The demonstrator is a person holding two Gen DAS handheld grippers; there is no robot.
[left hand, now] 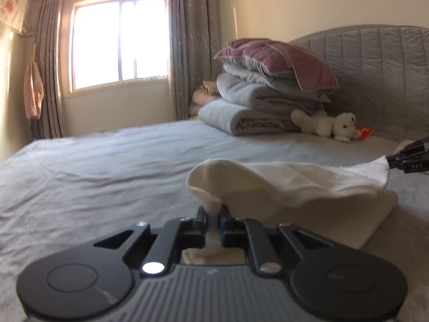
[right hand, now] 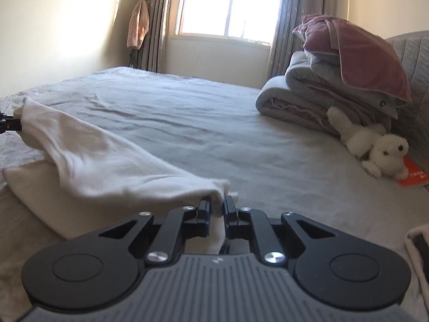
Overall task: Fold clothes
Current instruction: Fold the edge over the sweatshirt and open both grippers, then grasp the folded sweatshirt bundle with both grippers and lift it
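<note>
The cream garment (left hand: 281, 185) lies near the front edge of the bed (left hand: 107, 166), its lower layer flat on the sheet and its upper layer lifted between two holds. The left gripper (left hand: 213, 214) has its fingers pinching a bunched corner of the cloth. The right gripper (right hand: 217, 206) has its fingers pressed nearly together on the opposite corner.

Judgement: the fabric is light, thin and fully limp; it sags between the holds and keeps no shape. It is not fragile. A shallow pinch could slip, as the weave looks smooth. Corners and hems are the proper places to hold, kept level and gently taut so the raised layer lands square on the lower one.
</note>
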